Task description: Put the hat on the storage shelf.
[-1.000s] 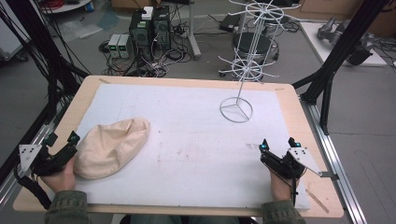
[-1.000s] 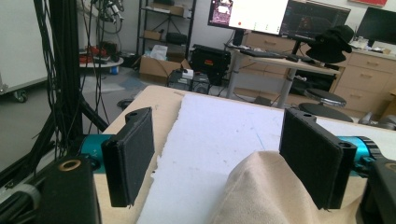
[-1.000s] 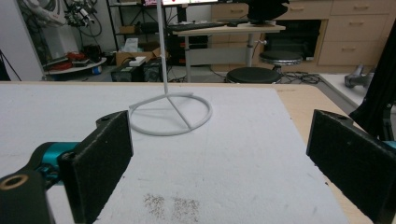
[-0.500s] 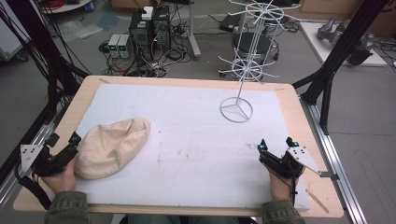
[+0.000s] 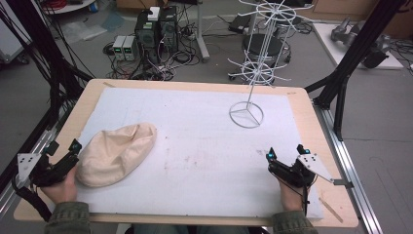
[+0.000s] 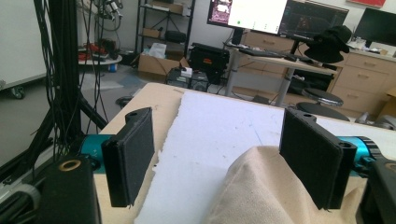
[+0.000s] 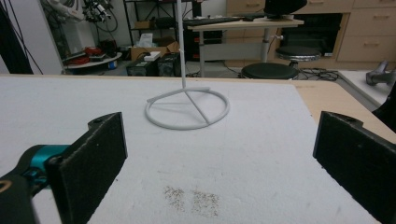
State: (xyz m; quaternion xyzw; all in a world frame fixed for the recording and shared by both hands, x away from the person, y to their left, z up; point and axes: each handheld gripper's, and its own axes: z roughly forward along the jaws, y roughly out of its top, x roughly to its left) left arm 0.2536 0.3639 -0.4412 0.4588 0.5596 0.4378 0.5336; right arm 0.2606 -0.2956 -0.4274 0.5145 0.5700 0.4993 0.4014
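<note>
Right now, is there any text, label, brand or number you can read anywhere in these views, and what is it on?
None can be read.
Monitor screens behind the table: lit, content too blurred to read.
Small boxes on the floor: any markings too small to read.
Beige cloth hat, wire rack, left gripper, right gripper: no lettering visible.

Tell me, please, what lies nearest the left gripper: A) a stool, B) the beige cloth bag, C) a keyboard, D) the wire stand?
B: the beige cloth bag lies right beside the open left gripper, its edge reaching one jaw in the left gripper view, while the wire stand stands far across the table.
</note>
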